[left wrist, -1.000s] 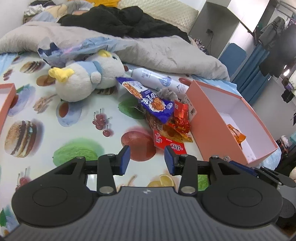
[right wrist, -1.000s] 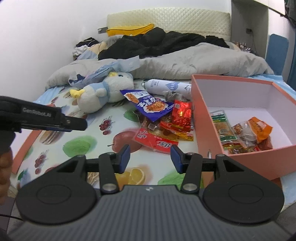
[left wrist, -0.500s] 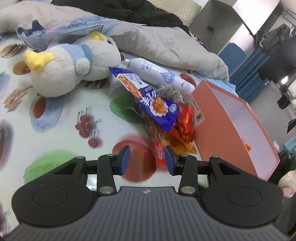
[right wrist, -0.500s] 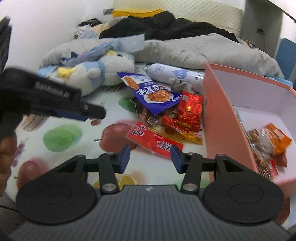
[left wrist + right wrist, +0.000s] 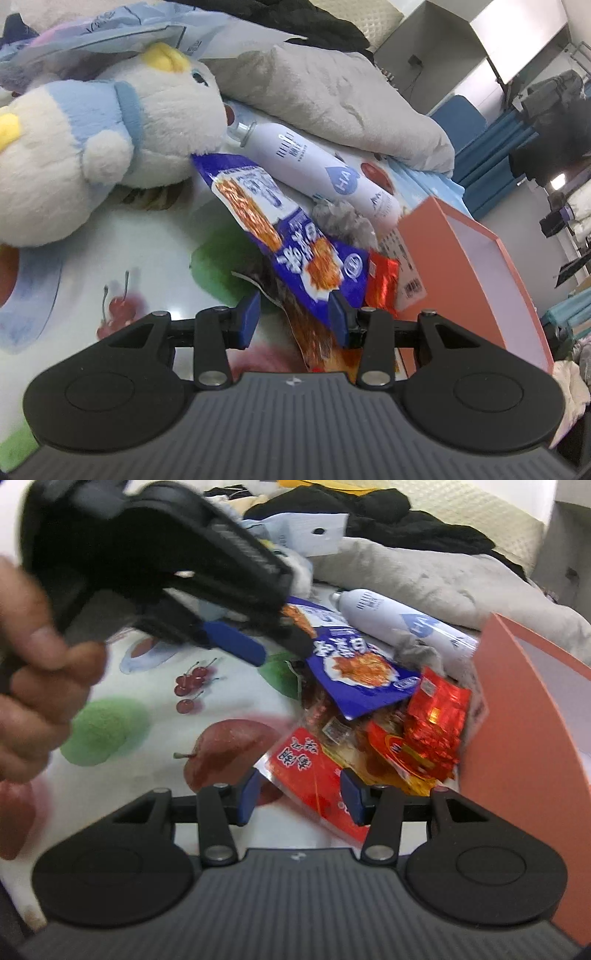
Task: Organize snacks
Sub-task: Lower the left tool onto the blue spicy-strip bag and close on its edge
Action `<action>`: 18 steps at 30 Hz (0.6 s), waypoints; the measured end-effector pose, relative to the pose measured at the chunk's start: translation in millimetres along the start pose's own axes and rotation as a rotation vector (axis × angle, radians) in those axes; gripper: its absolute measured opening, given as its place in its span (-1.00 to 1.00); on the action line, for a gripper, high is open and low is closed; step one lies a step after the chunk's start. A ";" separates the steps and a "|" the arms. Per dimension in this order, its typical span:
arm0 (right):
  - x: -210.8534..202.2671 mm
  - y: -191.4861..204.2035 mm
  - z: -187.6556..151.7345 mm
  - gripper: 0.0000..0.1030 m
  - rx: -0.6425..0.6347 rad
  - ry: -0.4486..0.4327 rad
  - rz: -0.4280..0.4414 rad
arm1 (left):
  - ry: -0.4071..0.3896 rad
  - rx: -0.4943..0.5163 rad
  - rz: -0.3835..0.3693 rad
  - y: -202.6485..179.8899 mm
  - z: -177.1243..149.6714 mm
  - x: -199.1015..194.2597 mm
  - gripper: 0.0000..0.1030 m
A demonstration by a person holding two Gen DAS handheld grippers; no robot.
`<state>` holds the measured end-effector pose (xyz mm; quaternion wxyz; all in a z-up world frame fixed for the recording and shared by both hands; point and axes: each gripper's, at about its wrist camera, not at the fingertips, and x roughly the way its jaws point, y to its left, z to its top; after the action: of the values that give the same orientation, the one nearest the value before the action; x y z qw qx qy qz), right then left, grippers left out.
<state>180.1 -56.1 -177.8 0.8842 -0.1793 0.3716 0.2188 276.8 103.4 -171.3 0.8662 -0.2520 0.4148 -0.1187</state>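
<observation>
Soft, even daylight fills both views, bright but flat, with hardly a hard shadow on the fruit-printed bed sheet (image 5: 155, 236). In the left wrist view a small bright window glows at the far right edge, and the room there bends with fisheye curve. The crinkled red foil snack packet (image 5: 436, 720) throws sharp little glints. Motion blur smears the right wrist view: the person's left hand (image 5: 33, 686) at the left edge is soft, and so is the black left gripper (image 5: 280, 646). The white plush bird toy (image 5: 110, 122) looms close, slightly soft.
</observation>
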 end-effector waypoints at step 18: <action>12.0 23.9 6.6 -0.85 -0.185 -0.015 -0.052 | -0.080 -0.124 -0.031 24.4 35.4 49.4 -0.44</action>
<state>179.0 -29.8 -186.0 0.8720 -0.2682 0.3383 0.2307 335.2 115.5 -198.2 0.8628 -0.3163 0.3824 -0.0961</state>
